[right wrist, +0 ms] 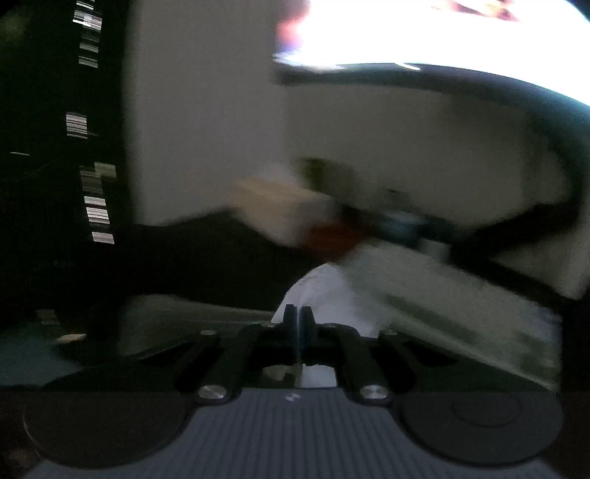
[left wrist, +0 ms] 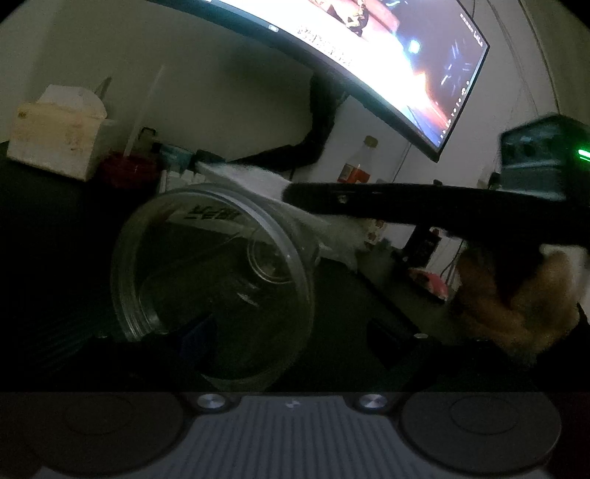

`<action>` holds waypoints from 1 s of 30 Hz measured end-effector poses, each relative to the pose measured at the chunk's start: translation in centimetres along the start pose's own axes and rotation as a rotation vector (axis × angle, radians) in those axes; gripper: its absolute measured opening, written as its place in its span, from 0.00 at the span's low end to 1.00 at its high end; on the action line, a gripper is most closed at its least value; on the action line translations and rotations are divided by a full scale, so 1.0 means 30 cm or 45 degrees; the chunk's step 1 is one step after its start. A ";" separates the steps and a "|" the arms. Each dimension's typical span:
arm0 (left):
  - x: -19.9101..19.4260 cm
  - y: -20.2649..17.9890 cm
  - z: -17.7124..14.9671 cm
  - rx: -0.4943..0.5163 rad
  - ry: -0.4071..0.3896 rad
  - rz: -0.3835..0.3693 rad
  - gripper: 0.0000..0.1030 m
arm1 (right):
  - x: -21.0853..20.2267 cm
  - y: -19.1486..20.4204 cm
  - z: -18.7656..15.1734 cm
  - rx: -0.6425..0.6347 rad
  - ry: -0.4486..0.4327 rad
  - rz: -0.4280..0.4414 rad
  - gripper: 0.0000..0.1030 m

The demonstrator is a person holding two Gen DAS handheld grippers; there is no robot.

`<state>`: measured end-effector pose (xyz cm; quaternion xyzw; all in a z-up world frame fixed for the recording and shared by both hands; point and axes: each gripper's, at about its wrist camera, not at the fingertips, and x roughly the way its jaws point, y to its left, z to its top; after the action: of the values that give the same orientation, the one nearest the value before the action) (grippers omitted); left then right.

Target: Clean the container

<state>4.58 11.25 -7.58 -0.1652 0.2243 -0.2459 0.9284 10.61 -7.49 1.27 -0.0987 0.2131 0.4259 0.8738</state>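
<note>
The left wrist view showed a clear cup lying on its side close before the camera, mouth toward the lens, printed label on its upper wall; it filled the space between the left tool's fingers, whose dark tips were barely readable, so whether they clamped it or merely flanked it could not be told. In that view the right tool reached in from the right as a long black bar, with a hand wrapped round its grip, and its tip met a white tissue just beside the cup's rim. Behind stood a lit curved monitor, a pale box on the dark desk, and a bottle with a red label near the wall. The right wrist view, smeared by motion, showed none of the cup: only its own tool with fingers pressed together, the tissue bulging white just beyond the tips, and a blurred box and monitor farther off. Whether tissue was pinched between those fingers could not be made out.
</note>
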 end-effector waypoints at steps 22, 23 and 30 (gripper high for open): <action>-0.004 0.011 0.002 -0.030 -0.005 -0.022 0.89 | 0.019 -0.046 0.023 0.043 0.041 -0.013 0.07; -0.003 0.010 0.002 -0.027 -0.004 -0.021 0.89 | 0.026 -0.074 0.027 0.083 0.045 -0.051 0.08; -0.001 0.003 0.001 -0.004 -0.004 -0.013 0.90 | -0.022 -0.026 0.004 0.041 0.013 0.014 0.10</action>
<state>4.60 11.34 -7.59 -0.1681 0.2224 -0.2502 0.9272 10.89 -8.40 1.68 -0.0855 0.2251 0.4268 0.8717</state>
